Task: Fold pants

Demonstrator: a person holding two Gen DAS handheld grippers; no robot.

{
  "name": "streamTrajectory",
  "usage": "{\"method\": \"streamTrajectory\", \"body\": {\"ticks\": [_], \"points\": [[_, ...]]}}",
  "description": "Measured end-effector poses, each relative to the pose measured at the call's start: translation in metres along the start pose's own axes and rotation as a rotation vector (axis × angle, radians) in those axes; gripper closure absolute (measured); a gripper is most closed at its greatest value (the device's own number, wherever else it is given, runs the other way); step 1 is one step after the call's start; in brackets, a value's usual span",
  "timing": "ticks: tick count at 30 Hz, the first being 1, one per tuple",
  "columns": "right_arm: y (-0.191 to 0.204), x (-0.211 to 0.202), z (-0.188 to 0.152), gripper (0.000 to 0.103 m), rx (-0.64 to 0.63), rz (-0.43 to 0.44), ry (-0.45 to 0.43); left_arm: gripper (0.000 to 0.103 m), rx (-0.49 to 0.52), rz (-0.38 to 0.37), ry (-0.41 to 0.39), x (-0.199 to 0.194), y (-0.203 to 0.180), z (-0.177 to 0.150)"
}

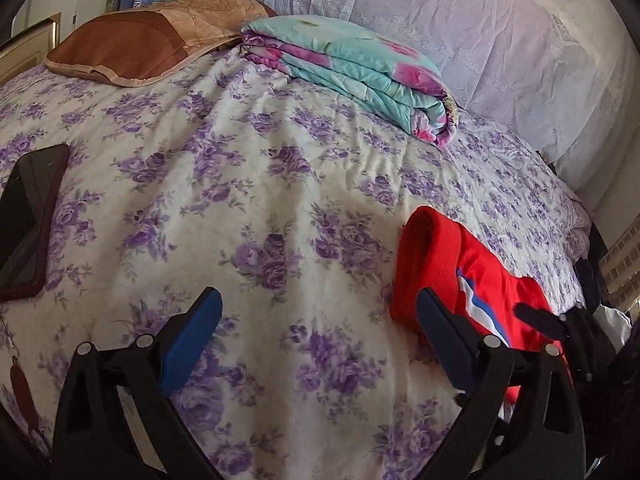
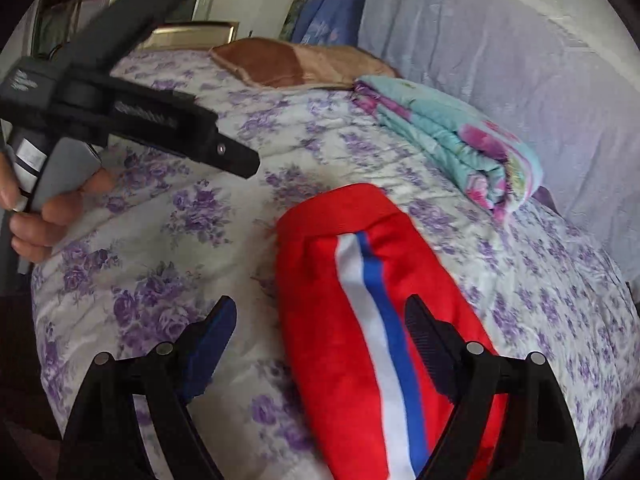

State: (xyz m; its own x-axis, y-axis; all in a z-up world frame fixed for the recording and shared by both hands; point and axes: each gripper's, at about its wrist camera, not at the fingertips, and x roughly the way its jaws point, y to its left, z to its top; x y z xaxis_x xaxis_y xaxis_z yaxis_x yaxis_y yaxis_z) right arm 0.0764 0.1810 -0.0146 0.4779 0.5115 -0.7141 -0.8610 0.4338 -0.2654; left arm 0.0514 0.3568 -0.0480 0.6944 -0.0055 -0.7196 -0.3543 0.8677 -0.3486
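Right wrist view: your right gripper (image 2: 320, 320) is spread wide over the red pants (image 2: 344, 320); the left gripper (image 1: 318, 312) gapes too, a phone (image 1: 32, 220) beside it, a folded quilt (image 2: 452, 136) beyond.

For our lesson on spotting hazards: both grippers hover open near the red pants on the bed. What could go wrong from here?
1. The red pants lie near the bed's edge; a pull could likely drag them off.
2. The right gripper is open over the pants, so closing might pinch the floral sheet too.
3. The left gripper is over bare sheet, and a phone lies to its left; a wide sweep might knock it.
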Motion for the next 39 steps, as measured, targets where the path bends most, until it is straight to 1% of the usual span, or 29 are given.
{"method": "streamTrajectory", "body": {"ticks": [2, 4, 5, 6, 7, 8, 9, 11, 12, 15, 16, 17, 19, 20, 22, 23, 26, 29, 30, 31, 32, 33, 35, 36, 37, 38, 39], "points": [[0.007, 0.023, 0.003, 0.017, -0.021, -0.003, 0.045, 0.008, -0.005, -0.013, 0.007, -0.003, 0.005, -0.001], [0.005, 0.032, 0.0, 0.018, 0.009, -0.004, 0.043, 0.008, -0.009, -0.022, 0.012, -0.005, 0.008, -0.002], [0.002, 0.032, -0.001, 0.029, 0.033, 0.002, 0.036, 0.008, -0.01, -0.025, 0.016, -0.005, 0.009, -0.002], [-0.001, 0.032, -0.001, 0.039, 0.053, -0.014, 0.034, 0.008, -0.011, -0.03, 0.019, -0.005, 0.01, -0.001], [-0.006, 0.032, -0.004, 0.059, 0.062, -0.046, 0.036, 0.008, -0.014, -0.042, 0.024, -0.004, 0.01, 0.0], [-0.011, 0.029, -0.008, 0.07, 0.074, -0.051, 0.031, 0.008, -0.018, -0.06, 0.031, -0.003, 0.009, 0.001], [-0.016, 0.026, -0.009, 0.078, 0.099, -0.045, 0.025, 0.008, -0.025, -0.092, 0.042, 0.0, 0.007, 0.002], [-0.026, 0.015, -0.012, 0.082, 0.159, -0.034, -0.014, 0.008, -0.035, -0.161, 0.07, 0.008, 0.001, 0.005], [-0.03, 0.01, -0.013, 0.083, 0.18, -0.036, -0.038, 0.008, -0.043, -0.218, 0.097, 0.014, -0.003, 0.006], [-0.036, -0.001, -0.017, 0.083, 0.217, -0.048, -0.083, 0.007, -0.094, -0.38, 0.189, 0.035, -0.015, 0.006], [-0.037, -0.003, -0.018, 0.084, 0.227, -0.051, -0.09, 0.007, -0.117, -0.463, 0.242, 0.045, -0.02, 0.005], [-0.037, -0.003, -0.019, 0.084, 0.233, -0.055, -0.092, 0.005, -0.139, -0.525, 0.282, 0.054, -0.025, 0.004], [-0.036, -0.005, -0.022, 0.084, 0.244, -0.058, -0.1, 0.005, -0.181, -0.598, 0.323, 0.067, -0.031, 0.006], [-0.036, -0.006, -0.023, 0.084, 0.25, -0.055, -0.106, 0.005, -0.186, -0.613, 0.335, 0.072, -0.034, 0.008], [-0.036, -0.008, -0.026, 0.085, 0.259, -0.05, -0.117, 0.005, -0.196, -0.598, 0.367, 0.08, -0.04, 0.012], [-0.036, -0.009, -0.026, 0.085, 0.26, -0.053, -0.121, 0.005, -0.192, -0.607, 0.388, 0.083, -0.045, 0.013], [-0.038, -0.011, -0.028, 0.085, 0.276, -0.055, -0.138, 0.005, -0.174, -0.679, 0.452, 0.085, -0.059, 0.012], [-0.039, -0.014, -0.029, 0.085, 0.289, -0.048, -0.154, 0.006, -0.136, -0.707, 0.475, 0.088, -0.073, 0.01], [-0.039, -0.014, -0.03, 0.085, 0.291, -0.047, -0.156, 0.016, -0.136, -0.703, 0.477, 0.091, -0.075, 0.011], [-0.038, -0.014, -0.031, 0.085, 0.288, -0.045, -0.155, 0.028, -0.141, -0.705, 0.481, 0.095, -0.077, 0.011], [-0.036, -0.014, -0.032, 0.079, 0.283, -0.047, -0.15, 0.044, -0.143, -0.705, 0.491, 0.101, -0.079, 0.011], [-0.035, -0.016, -0.034, 0.072, 0.281, -0.048, -0.147, 0.052, -0.147, -0.704, 0.491, 0.104, -0.079, 0.012], [-0.037, -0.029, -0.043, 0.056, 0.315, -0.021, -0.166, 0.056, -0.153, -0.701, 0.49, 0.108, -0.077, 0.011], [-0.042, -0.041, -0.051, 0.056, 0.359, -0.002, -0.192, 0.058, -0.15, -0.708, 0.484, 0.108, -0.075, 0.01], [-0.049, -0.053, -0.06, 0.056, 0.408, -0.004, -0.216, 0.059, -0.148, -0.712, 0.475, 0.106, -0.074, 0.01], [-0.058, -0.065, -0.07, 0.057, 0.464, -0.021, -0.242, 0.06, -0.139, -0.72, 0.46, 0.104, -0.075, 0.01], [-0.069, -0.08, -0.084, 0.061, 0.541, -0.06, -0.273, 0.06, -0.132, -0.729, 0.448, 0.102, -0.075, 0.01]]}}
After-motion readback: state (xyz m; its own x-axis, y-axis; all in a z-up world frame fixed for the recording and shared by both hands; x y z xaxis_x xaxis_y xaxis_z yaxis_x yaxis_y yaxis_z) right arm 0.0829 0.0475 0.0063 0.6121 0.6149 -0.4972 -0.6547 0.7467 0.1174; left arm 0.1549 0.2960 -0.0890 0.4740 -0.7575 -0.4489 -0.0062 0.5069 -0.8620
